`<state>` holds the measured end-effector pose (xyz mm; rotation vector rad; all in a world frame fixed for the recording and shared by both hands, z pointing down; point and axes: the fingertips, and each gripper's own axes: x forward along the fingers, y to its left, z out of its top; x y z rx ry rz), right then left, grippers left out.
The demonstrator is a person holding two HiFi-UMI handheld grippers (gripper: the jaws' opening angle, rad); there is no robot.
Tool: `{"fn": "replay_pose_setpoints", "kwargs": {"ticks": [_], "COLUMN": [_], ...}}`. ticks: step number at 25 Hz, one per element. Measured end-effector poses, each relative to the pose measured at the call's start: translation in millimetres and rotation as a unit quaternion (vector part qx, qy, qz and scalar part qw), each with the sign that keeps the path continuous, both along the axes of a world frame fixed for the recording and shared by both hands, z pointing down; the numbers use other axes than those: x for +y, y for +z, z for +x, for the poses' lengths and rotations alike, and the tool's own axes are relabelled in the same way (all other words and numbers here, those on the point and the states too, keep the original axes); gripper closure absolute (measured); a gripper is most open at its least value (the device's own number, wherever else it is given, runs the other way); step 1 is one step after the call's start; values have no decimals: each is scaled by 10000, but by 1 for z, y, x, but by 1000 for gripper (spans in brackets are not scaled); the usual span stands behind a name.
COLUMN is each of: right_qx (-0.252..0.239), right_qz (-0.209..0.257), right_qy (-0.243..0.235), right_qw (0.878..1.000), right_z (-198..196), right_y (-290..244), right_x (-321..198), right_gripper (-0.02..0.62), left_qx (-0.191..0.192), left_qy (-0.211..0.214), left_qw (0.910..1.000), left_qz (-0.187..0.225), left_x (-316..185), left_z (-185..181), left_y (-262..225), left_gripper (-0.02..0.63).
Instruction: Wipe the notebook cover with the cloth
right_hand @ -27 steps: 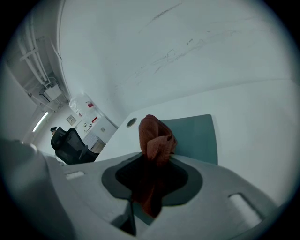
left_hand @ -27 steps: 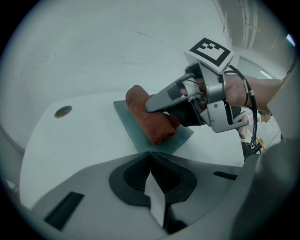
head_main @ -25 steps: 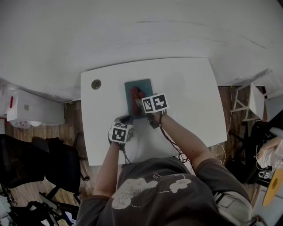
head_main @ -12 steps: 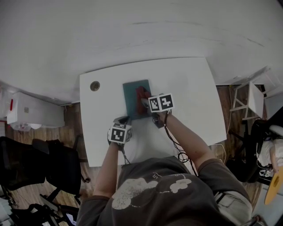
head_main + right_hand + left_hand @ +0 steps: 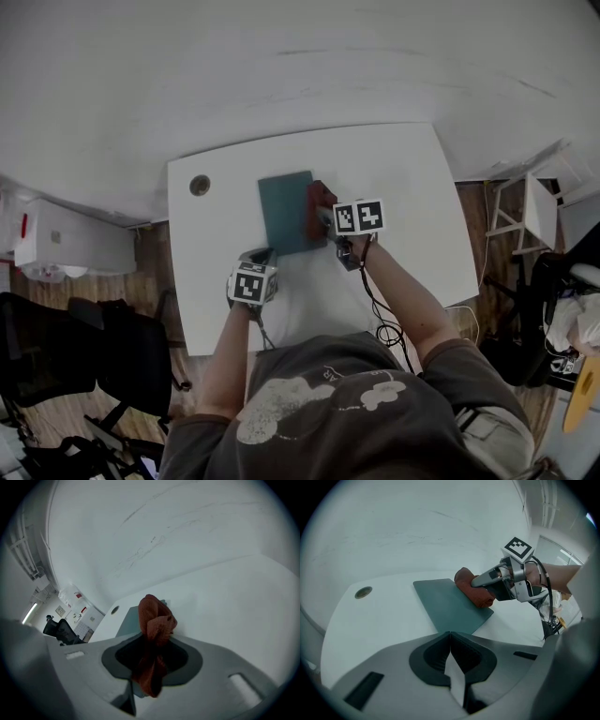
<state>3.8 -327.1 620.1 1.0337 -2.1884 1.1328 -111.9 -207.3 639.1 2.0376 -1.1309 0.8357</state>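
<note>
A teal notebook (image 5: 284, 214) lies flat on the white table (image 5: 412, 187). My right gripper (image 5: 325, 217) is shut on a bunched red cloth (image 5: 319, 204), which sits at the notebook's right edge. In the right gripper view the cloth (image 5: 154, 618) sticks up out of the gripper (image 5: 152, 641), with the notebook (image 5: 125, 620) behind it. My left gripper (image 5: 261, 256) is shut at the notebook's near left corner. In the left gripper view its jaws meet at the tip (image 5: 450, 633), just short of the notebook (image 5: 450, 605); the cloth (image 5: 472, 588) lies beyond.
A round cable hole (image 5: 200, 185) sits in the table's far left corner. A black chair (image 5: 56, 347) stands on the floor at the left, and white furniture (image 5: 534, 211) at the right. A cable (image 5: 375, 319) hangs along the right forearm.
The right gripper has dragged the cloth rightward across the notebook, from its middle to its right edge. The left gripper has stayed at the near left corner.
</note>
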Motion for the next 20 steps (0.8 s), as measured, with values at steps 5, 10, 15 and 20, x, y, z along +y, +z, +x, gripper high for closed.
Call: {"fn": "replay_pose_setpoints", "kwargs": {"ticks": [5,10,15,20], "right_qx": [96,164,41,-253], "right_qz": [-11,3,53,71], "right_qy": [97,70,-166,-505], "right_qw": [9999,9998,9998,9984], "right_z": [9,7,-7,-29], "right_y": [1,-5,-19,-36], "right_x": [0,4,15,35], "right_gripper": [489,489,489,489], "left_qx": [17,16,101,218], "left_qy": [3,55,8,-108], "left_qw": [10000,10000,9999,9990], "left_qz": [2,67,111,386], "left_x": [0,1,2,1], "left_z": [0,0,0,-3], "left_y": [0,0,-3,-10], "left_gripper": [604,604,604,604]}}
